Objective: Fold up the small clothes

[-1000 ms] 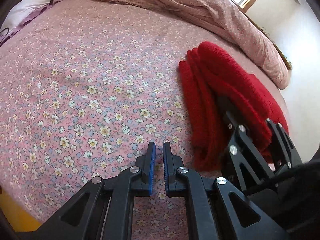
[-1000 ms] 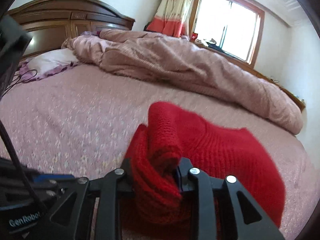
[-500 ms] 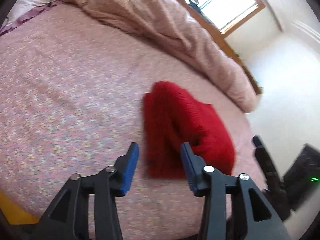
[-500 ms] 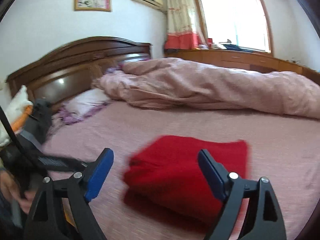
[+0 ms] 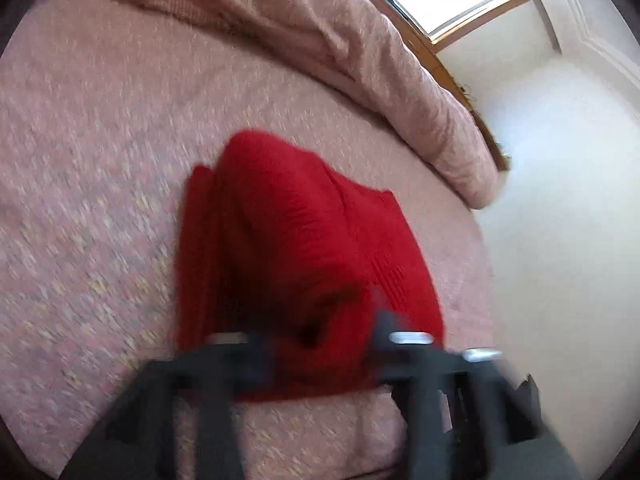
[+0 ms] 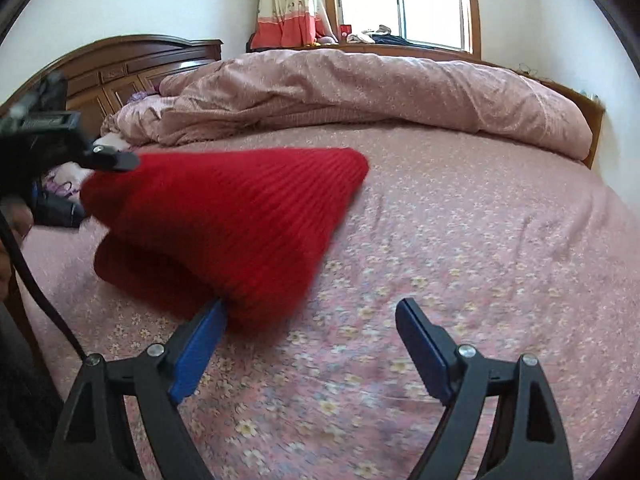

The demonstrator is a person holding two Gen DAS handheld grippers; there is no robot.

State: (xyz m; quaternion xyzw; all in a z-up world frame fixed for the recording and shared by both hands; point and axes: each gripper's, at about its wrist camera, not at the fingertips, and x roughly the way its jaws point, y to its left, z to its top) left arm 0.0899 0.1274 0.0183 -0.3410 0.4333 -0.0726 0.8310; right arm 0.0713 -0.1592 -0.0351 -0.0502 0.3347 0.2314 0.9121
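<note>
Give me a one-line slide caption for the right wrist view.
Open right gripper low over the floral bedsheet, one blue finger pad against a folded red knit garment.

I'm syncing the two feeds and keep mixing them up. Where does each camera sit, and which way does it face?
Left wrist: sits on the left tool, looking down at the red knit garment on the floral bed sheet; blurred black fingers show.
Right wrist: sits on the right tool, facing the window; open blue-padded fingers show.
Shared: garment, sheet, pink quilt; the left tool appears here too.
</note>
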